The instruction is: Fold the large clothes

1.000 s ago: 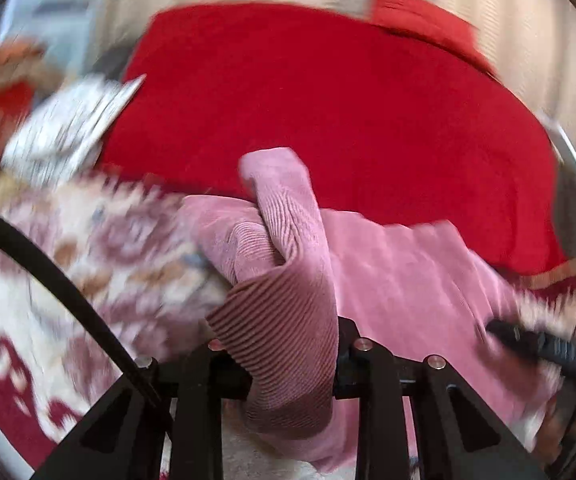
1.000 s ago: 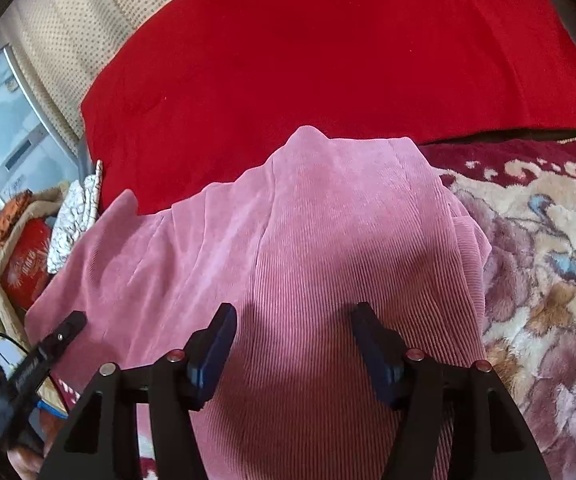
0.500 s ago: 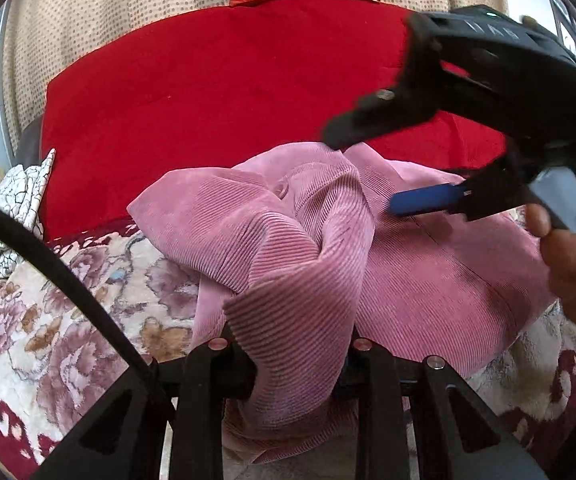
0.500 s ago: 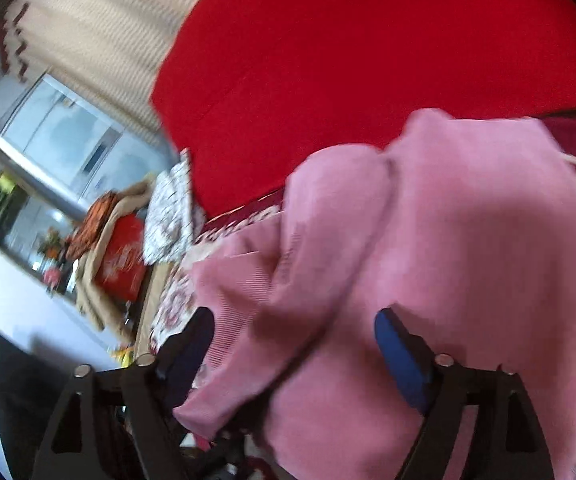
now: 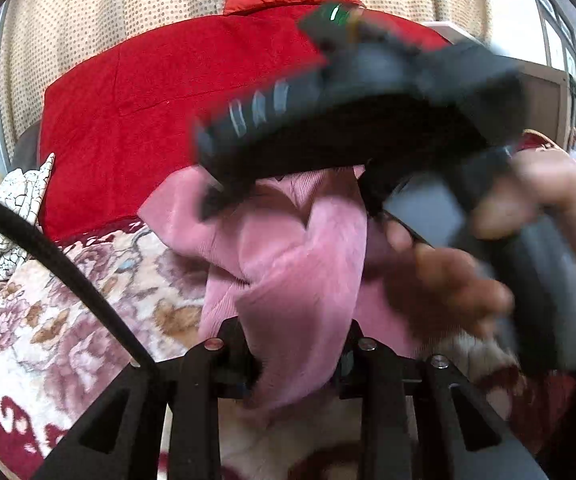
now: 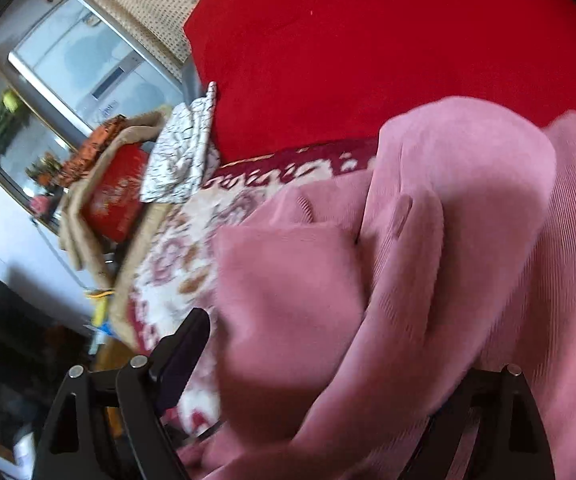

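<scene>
A pink corduroy garment (image 5: 300, 248) lies bunched on a floral blanket (image 5: 67, 300). My left gripper (image 5: 296, 336) pinches a thick fold of it between its pads, and the jaws are easing open. In the left wrist view, the right tool's black body (image 5: 368, 112) crosses blurred above the garment, held by a hand (image 5: 468, 280). In the right wrist view, my right gripper (image 6: 328, 364) straddles a bunch of the pink garment (image 6: 468, 200). Its jaws are closing. The left finger (image 6: 183, 352) stands just clear of the cloth, and the right finger is hidden behind fabric.
A large red quilt (image 5: 167, 100) rises behind the garment. A black-and-white patterned cloth (image 6: 183, 156) and a red box (image 6: 115, 196) sit at the bed's left edge. A black cable (image 5: 67, 280) crosses the left wrist view. A dotted curtain hangs behind.
The right tool and its hand came close across the left wrist view. The right view swung left over the garment, whose cloth now lies between its jaws. The left gripper kept its fold.
</scene>
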A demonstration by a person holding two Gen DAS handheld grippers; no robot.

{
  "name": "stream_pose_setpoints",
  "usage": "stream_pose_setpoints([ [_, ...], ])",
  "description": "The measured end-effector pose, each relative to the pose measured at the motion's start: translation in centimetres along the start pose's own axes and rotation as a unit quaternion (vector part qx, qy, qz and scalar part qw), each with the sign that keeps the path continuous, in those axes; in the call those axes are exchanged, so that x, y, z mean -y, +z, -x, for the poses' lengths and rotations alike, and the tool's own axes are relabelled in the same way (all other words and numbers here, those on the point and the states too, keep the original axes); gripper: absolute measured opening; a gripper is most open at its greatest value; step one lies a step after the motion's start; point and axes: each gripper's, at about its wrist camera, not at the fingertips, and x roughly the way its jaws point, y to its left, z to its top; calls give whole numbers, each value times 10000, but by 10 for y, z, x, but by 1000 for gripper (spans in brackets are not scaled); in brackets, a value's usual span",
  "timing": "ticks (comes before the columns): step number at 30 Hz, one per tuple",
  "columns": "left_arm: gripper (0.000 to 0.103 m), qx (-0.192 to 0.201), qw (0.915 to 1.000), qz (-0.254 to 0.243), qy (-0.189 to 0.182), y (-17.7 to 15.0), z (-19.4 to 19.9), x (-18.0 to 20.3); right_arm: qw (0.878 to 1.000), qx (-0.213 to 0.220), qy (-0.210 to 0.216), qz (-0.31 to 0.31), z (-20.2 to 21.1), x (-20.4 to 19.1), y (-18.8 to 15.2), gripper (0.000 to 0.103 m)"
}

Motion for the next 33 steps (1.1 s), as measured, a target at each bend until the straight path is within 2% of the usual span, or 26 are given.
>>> stream_pose_setpoints([
  [1,31,-2,10000,47,-63,-5,9,-7,10000,-70,-43,28,-2,3,2,53],
  [2,32,-14,9996,182,-201,-7,18,-18,9999,-125,-47,17,-5,6,0,44],
  [4,32,6,9968,646,-472,-12,36,-46,9999,-41,34,-146,-3,10,1,35],
  [6,32,3,9934,1073,-417,-14,44,-71,9994,97,180,-271,1,12,0,29],
  [10,32,-219,9817,1803,-568,-14,37,-105,9980,359,361,-385,10,9,-3,24],
  [12,32,20,9722,2171,-875,-13,44,-120,9979,499,282,-309,15,6,-5,24],
  [13,32,308,9618,2466,-1149,-16,54,-130,9976,535,290,-326,18,8,-6,23],
  [15,34,615,9474,2742,-1528,-16,63,-146,9971,503,347,-449,18,15,-7,23],
  [16,36,547,9456,2779,-1600,-17,64,-150,9969,494,352,-503,18,19,-8,23],
  [18,36,116,9479,2957,-1182,-19,49,-163,9949,490,529,-704,18,28,-10,23],
  [20,34,-338,9434,3135,-1024,-24,26,-169,9909,606,841,-854,22,30,-10,22],
  [21,34,-555,9440,3110,-955,-26,14,-166,9894,667,951,-874,24,28,-9,22],
  [22,34,-696,9489,2945,-899,-23,6,-158,9880,738,1037,-872,27,28,-10,22],
  [23,34,-913,9579,2588,-844,-16,-4,-144,9872,802,1089,-846,31,26,-10,21],
  [25,29,-1325,9689,1887,-898,-10,-23,-110,9865,887,1134,-774,38,23,-10,20],
  [26,20,-1446,9703,1663,-1000,-8,-27,-97,9866,898,1132,-764,39,22,-10,20],
  [27,6,-1536,9722,1401,-1078,-7,-33,-80,9866,893,1125,-776,39,23,-11,19],
  [28,0,-1533,9745,1223,-1093,-6,-34,-70,9863,877,1136,-813,37,25,-12,19],
  [30,0,-1550,9744,1150,-1154,-2,-35,-63,9835,859,1246,-992,35,32,-14,19],
  [33,0,-1485,9625,1627,-1583,0,-43,-76,9757,888,1549,-1270,43,43,-15,18],
])
